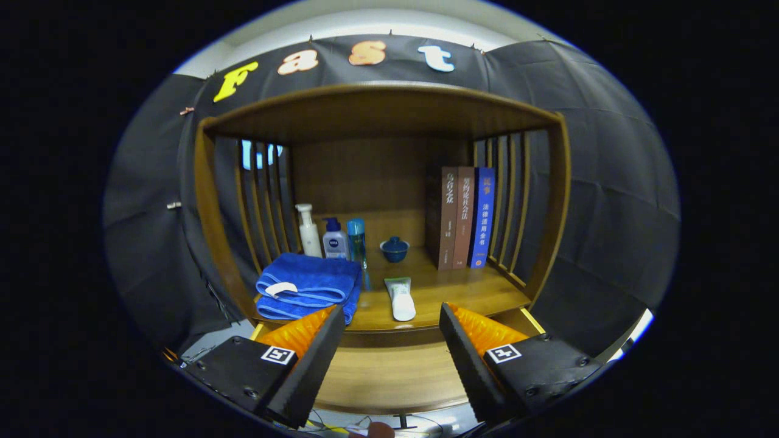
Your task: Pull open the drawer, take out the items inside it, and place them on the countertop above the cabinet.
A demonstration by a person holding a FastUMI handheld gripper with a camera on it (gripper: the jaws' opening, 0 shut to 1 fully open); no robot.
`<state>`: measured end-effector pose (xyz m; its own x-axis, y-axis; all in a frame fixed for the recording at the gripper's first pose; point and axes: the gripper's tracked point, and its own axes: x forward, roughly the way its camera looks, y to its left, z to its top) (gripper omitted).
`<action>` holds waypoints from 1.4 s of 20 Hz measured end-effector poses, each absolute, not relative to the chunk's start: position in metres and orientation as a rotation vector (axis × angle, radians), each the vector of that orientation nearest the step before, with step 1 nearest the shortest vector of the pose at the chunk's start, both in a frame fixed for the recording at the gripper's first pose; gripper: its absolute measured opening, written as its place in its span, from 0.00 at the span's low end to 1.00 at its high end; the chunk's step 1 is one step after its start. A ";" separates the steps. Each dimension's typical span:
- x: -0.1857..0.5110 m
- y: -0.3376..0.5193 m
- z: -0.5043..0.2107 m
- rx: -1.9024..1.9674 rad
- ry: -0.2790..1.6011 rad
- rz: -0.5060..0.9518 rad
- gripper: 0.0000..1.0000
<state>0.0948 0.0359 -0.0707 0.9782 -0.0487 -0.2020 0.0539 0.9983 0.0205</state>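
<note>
Here the gripper (389,316) jaws stand open above the seemingly open drawer (389,371), tube (401,298) on countertop (462,289).

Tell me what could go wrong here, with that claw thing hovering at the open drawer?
The gripper is open, holding nothing, above the pulled-out drawer.

1. The countertop is already crowded: the white tube and folded blue towel lie near its front edge, so a careless pass could probably knock them off.

2. The pump bottles and small blue bowl stand farther back; reaching deep might tip them.
</note>
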 end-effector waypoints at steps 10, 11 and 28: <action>0.003 0.033 -0.154 0.035 0.048 -0.022 0.98; 0.000 0.034 -0.165 0.024 0.041 -0.013 0.98; 0.020 0.035 -0.290 0.067 0.167 0.006 0.98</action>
<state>0.0195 0.0355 -0.2898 0.9861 0.0115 -0.1656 -0.0002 0.9977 0.0676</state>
